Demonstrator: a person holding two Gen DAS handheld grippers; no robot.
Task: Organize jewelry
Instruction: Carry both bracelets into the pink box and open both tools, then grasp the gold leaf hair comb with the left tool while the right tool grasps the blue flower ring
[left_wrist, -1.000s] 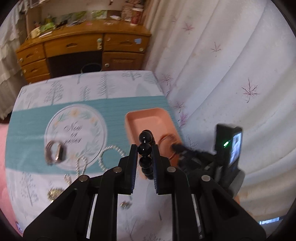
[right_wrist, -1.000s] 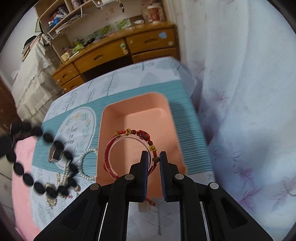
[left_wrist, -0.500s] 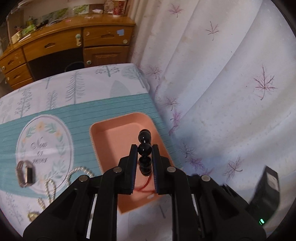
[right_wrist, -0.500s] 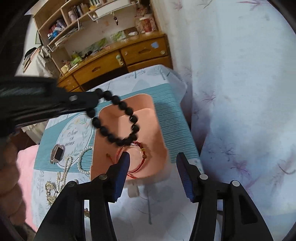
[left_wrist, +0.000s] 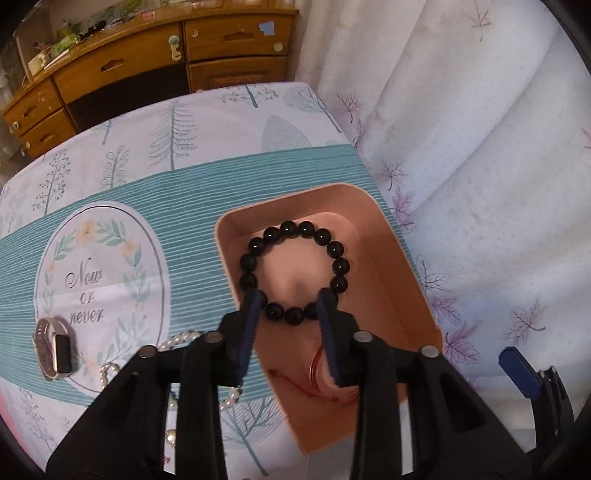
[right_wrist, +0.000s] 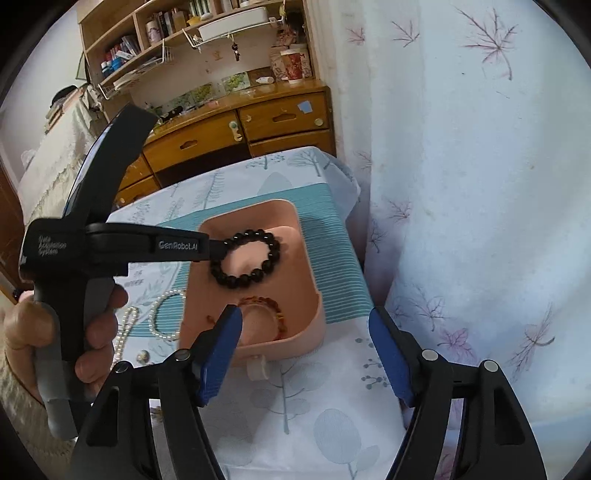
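Left wrist view: the left gripper (left_wrist: 290, 308) is opening over the pink tray (left_wrist: 400, 258), releasing the black bead bracelet (left_wrist: 295, 269) to lie inside. The right gripper (right_wrist: 304, 354), empty, widens beside it, its red bracelet (right_wrist: 264, 314) already inside.

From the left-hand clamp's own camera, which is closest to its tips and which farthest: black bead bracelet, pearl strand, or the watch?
1. Black bead bracelet, between the opening left gripper fingers, in the pink tray.
2. Pearl strand, just left.
3. Watch, far left on the cloth.

left gripper (left_wrist: 290, 306) lower over pink tray (left_wrist: 391, 236), jaws opening, black bead bracelet (left_wrist: 295, 271) flat between fingertips; right gripper (right_wrist: 304, 354) pulled back, jaws opening, empty.
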